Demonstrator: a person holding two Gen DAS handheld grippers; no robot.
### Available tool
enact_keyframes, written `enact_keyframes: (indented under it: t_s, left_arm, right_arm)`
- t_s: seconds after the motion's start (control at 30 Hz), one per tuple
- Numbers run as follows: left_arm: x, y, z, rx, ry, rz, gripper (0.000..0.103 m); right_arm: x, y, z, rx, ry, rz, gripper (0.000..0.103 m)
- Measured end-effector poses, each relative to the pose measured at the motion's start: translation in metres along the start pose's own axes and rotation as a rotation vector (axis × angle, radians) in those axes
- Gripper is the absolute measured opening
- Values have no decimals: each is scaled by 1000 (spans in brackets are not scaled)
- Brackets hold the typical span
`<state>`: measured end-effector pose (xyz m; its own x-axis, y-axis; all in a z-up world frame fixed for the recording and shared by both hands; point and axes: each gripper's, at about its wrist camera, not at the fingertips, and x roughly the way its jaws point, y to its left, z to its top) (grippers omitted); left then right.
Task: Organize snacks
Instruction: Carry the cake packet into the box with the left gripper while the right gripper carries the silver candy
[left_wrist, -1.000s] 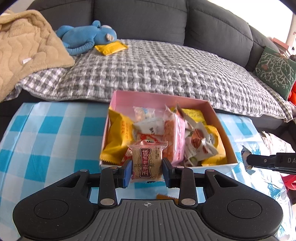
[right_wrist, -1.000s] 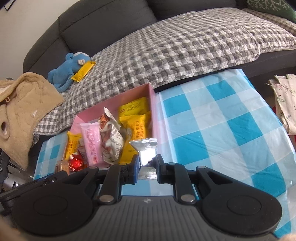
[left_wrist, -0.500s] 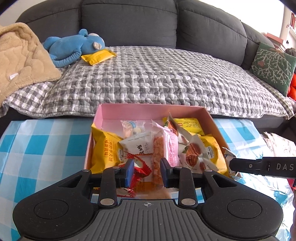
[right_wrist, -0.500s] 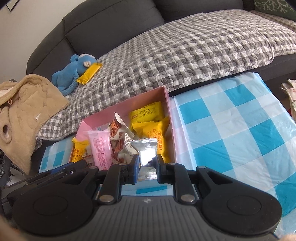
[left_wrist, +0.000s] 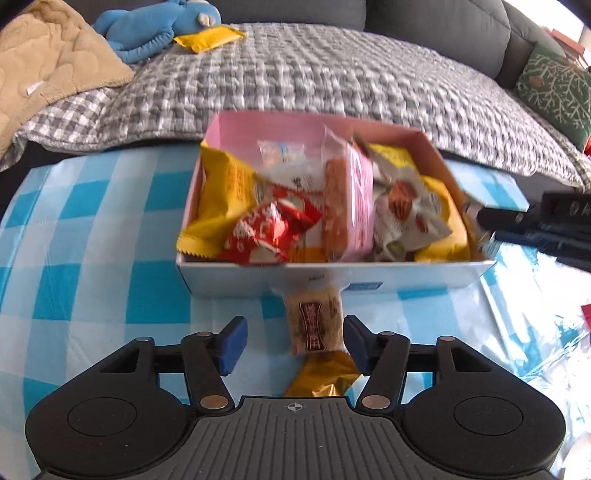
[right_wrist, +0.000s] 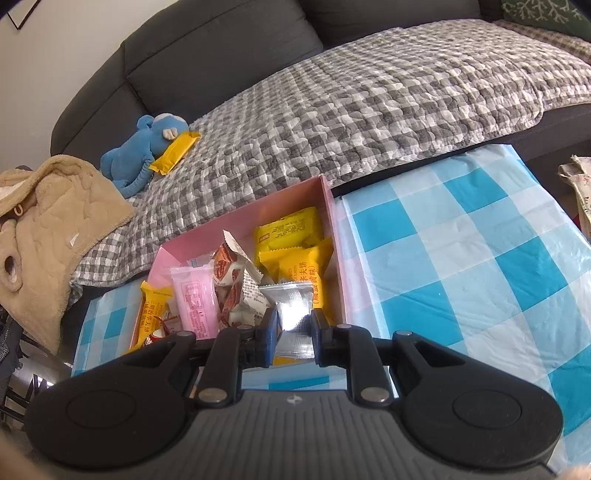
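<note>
Presently, the left gripper (left_wrist: 294, 341) is held with its jaws spread apart, gripping nothing; a tan snack packet (left_wrist: 314, 322) with a dark red label of blurred, unreadable characters is seen between them, just in front of the pink box (left_wrist: 332, 282), on the blue checked tablecloth (left_wrist: 92, 258). A gold wrapper (left_wrist: 325, 376) lies below it. The right gripper (right_wrist: 294, 338) is clamped on a silver foil packet (right_wrist: 291, 314) over the box's near right corner. Chinese print is carried by the yellow packets (right_wrist: 295, 266) inside.
</note>
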<state>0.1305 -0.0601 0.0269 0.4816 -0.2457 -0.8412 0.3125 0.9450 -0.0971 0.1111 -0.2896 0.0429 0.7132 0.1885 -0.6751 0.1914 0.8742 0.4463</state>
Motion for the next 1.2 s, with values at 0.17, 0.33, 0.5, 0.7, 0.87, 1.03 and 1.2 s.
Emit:
enact_keyframes:
  t_s: [0.17,0.33,0.5,0.7,0.87,1.03,1.2]
  left_arm:
    - [18,-13,-2,27,-31,34,57]
    - [15,-16,-1,33,-11,67,32]
    - [-6,-12,2,41,-13,14,32]
    - [-32,-3,23,7,-86,-50,32]
    - [-32,13,48,-39,-164,-54,32]
    - [-12,19,64,-50,-162,-38,32]
    - [-3,19,83,-51,-190,-31,32]
  right_arm:
    - [2,2,-1,-5,0,-6,17]
    - [2,2,-1,-18,1,3,17]
    - [1,-3,1,-5,-3,2,17]
    - [-5,0,4,11,-24,31,17]
    - [0,2,9,15,-37,39,17]
    - [15,8,16,1,-28,37,17]
    - [29,7,23,14,-18,50,17]
